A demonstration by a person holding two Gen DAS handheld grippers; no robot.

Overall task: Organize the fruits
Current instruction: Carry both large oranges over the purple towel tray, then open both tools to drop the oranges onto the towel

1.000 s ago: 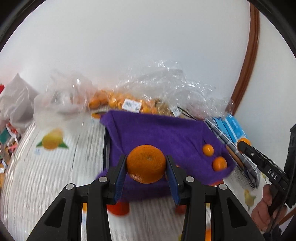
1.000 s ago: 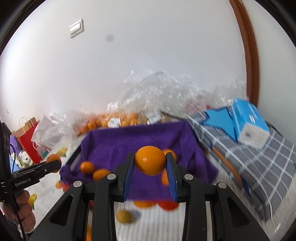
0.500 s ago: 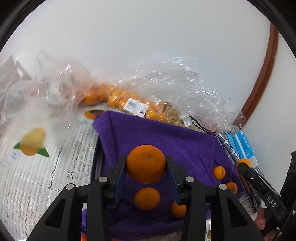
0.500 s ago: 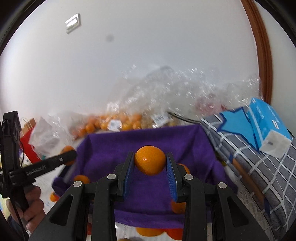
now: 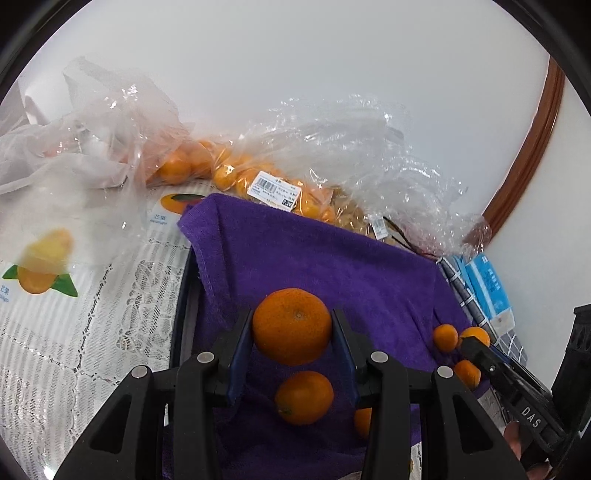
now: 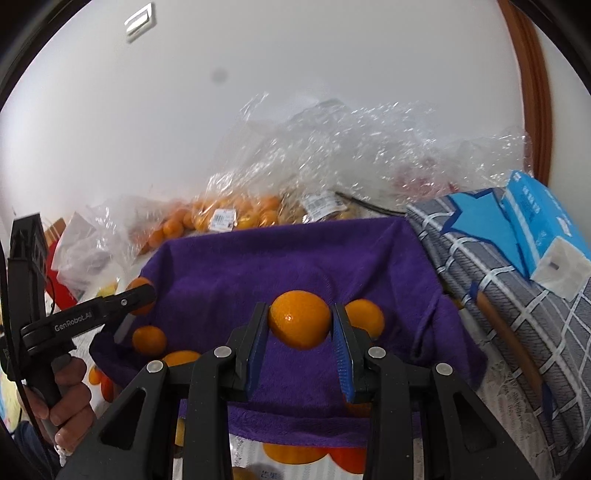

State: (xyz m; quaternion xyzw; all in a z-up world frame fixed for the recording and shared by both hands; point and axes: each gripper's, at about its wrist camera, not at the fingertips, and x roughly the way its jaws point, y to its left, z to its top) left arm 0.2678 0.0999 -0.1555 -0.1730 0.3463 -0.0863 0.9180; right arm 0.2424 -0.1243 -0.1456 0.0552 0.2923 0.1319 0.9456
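Behind, a white wall; over the purple-lined tray (image 5: 332, 266), each hand-held gripper, left (image 5: 291, 339) and right (image 6: 300, 330), clamps a mandarin, likely to drop it there.

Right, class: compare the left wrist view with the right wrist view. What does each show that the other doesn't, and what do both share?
Only the left wrist view: the lace tablecloth with its printed fruit picture.

Only the right wrist view: a wall switch, a red paper bag, and the hand carrying the left tongs.

Both: the purple towel, bagged oranges, the blue box, and tongs shut on an orange.
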